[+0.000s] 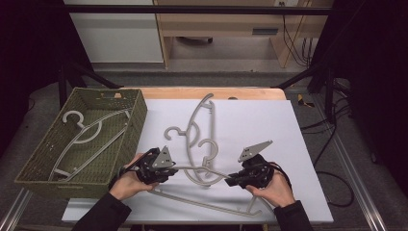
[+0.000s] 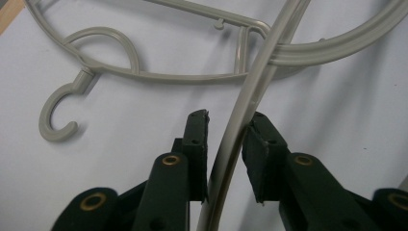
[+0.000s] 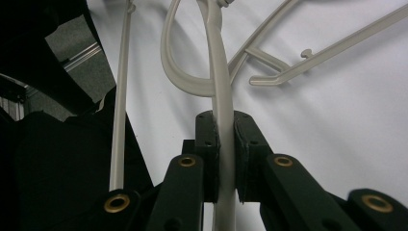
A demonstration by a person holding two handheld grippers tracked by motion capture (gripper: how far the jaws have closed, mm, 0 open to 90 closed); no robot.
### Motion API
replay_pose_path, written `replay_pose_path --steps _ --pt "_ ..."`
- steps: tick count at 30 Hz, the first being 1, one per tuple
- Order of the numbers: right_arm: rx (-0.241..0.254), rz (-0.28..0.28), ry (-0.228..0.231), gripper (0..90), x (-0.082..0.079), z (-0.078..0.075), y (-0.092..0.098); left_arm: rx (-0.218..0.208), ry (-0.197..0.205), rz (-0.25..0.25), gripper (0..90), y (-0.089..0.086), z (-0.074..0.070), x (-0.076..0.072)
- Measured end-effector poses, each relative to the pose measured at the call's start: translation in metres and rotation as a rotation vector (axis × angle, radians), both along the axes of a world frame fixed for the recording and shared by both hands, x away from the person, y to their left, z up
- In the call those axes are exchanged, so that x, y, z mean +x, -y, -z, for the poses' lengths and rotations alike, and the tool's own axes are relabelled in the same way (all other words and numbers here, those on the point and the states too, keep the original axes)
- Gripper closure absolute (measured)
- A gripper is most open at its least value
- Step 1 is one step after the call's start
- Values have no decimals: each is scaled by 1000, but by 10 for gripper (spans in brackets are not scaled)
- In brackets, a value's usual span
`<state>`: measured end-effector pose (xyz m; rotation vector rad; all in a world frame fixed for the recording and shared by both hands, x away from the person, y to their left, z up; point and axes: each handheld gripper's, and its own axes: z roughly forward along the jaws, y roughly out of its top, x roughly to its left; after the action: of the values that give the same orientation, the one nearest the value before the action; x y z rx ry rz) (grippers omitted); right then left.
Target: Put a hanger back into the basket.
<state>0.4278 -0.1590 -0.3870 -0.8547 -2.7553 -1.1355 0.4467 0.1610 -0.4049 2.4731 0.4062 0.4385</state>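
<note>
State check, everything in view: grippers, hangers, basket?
Left gripper: jaws around the near hanger's arm, right pad touching it, a gap at the left pad.
Right gripper: shut on the near hanger's arm.
Near hanger: held between both grippers at the table's front.
Far hanger: lying flat on the white sheet, free.
Basket hanger: lying inside the basket.
Basket: upright at the table's left.

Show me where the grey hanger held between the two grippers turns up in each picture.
High view: held hanger low centre, between both grippers.
Left gripper view: its arm runs up between the jaws.
Right gripper view: its arm is clamped between the jaws.
Shared landmark: the white board underneath.
</note>
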Motion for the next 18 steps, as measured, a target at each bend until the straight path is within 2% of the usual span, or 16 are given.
replay_pose_path --steps 5,7,11,14,18 --pt "3 -8 7 823 0 0 1 10 -5 1 712 1 1 0" --pt "10 -16 7 823 0 0 1 16 -8 8 743 1 1 -2" --pt "4 -22 -6 821 0 2 0 55 4 26 766 4 3 -6" --pt "-3 -26 2 813 1 4 0 69 20 24 775 5 2 -10" --pt "-12 -6 43 779 1 4 1 71 28 26 791 6 -1 -16"
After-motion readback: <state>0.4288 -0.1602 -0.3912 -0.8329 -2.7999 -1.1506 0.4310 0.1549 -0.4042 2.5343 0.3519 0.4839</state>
